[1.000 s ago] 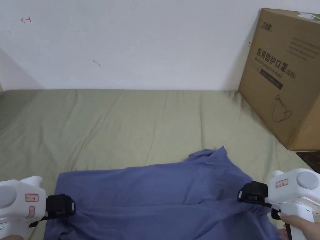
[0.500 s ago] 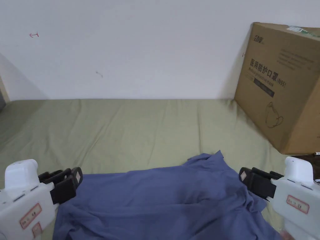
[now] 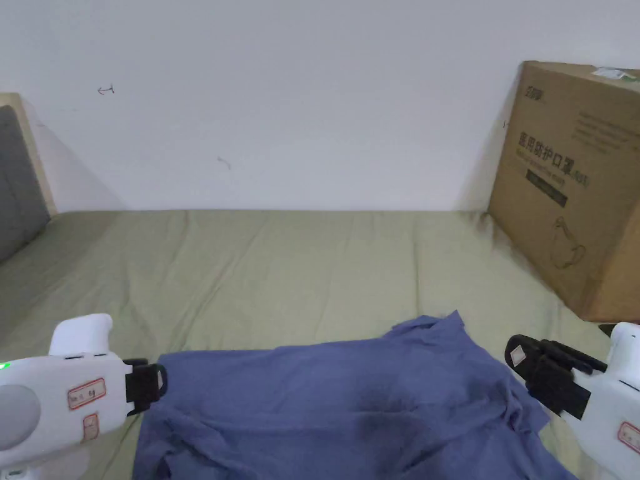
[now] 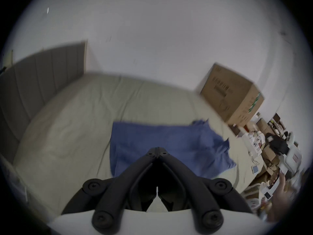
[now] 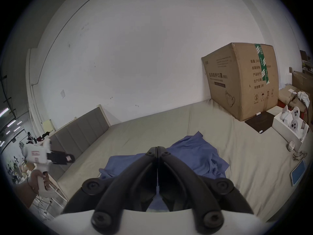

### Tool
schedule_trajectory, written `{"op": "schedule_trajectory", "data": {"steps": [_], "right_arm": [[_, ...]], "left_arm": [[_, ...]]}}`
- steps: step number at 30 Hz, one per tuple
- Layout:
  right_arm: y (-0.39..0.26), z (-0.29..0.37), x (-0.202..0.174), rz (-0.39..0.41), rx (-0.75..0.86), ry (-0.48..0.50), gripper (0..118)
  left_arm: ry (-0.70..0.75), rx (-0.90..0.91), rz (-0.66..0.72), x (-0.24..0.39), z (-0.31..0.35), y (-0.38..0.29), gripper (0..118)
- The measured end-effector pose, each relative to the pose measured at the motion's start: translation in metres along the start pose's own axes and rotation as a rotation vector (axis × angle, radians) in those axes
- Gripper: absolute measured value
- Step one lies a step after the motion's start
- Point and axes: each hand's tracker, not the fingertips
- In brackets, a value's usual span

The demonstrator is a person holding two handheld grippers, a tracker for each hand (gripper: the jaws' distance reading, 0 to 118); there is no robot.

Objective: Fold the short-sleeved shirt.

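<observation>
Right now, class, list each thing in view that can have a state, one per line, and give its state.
blue shirt: lying rumpled on the bed, not folded neatly, held by no gripper.
left gripper: shut, empty, above the shirt.
right gripper: shut, empty.
cardboard box: closed, standing on the bed.
bed sheet: spread out, lightly creased.

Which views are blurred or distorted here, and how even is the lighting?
Head view: sharp, soft even light, faint shadow beside the box. Left gripper view: fisheye with dark corners, motion blur smearing the shirt and box edges. Right gripper view: same fisheye, but sharp; shirt and bed are crisp, no glare.
</observation>
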Motion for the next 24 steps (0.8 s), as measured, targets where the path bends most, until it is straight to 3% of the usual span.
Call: {"op": "schedule_trajectory", "data": {"steps": [2, 3, 5, 6, 10, 15, 17, 19, 21, 23, 24], "right_arm": [[-0.002, -0.008, 0.003, -0.008, -0.031, -0.003, 0], [-0.004, -0.013, 0.004, -0.009, -0.044, -0.003, 0], [-0.010, -0.021, 0.006, -0.021, -0.062, 0.002, 0], [-0.013, -0.026, 0.006, -0.029, -0.072, 0.001, 0], [-0.024, -0.041, 0.006, -0.055, -0.110, -0.003, 0], [-0.034, -0.053, 0.009, -0.076, -0.161, -0.018, 0], [-0.036, -0.056, 0.012, -0.088, -0.175, -0.028, 0], [-0.037, -0.057, 0.016, -0.105, -0.185, -0.044, 0], [-0.038, -0.057, 0.020, -0.131, -0.189, -0.057, 0], [-0.039, -0.055, 0.025, -0.151, -0.193, -0.060, 0], [-0.039, -0.054, 0.026, -0.155, -0.195, -0.066, 0]], "left_arm": [[0.010, -0.149, 0.040, -0.013, -0.027, -0.001, 3], [0.024, -0.191, 0.041, -0.021, -0.040, -0.005, 24], [0.087, -0.242, 0.022, -0.035, -0.067, -0.015, 91], [0.116, -0.273, 0.009, -0.042, -0.081, -0.020, 104], [0.253, -0.317, -0.053, -0.069, -0.132, -0.029, 104], [0.199, -0.303, 0.045, -0.084, -0.177, -0.030, 105], [0.157, -0.366, 0.061, -0.083, -0.197, -0.041, 110], [0.253, -0.385, -0.116, -0.070, -0.210, -0.050, 113], [0.275, -0.368, -0.104, -0.063, -0.208, -0.048, 113], [0.270, -0.388, -0.061, -0.062, -0.205, -0.045, 105], [0.276, -0.390, -0.068, -0.057, -0.201, -0.044, 93]]}}
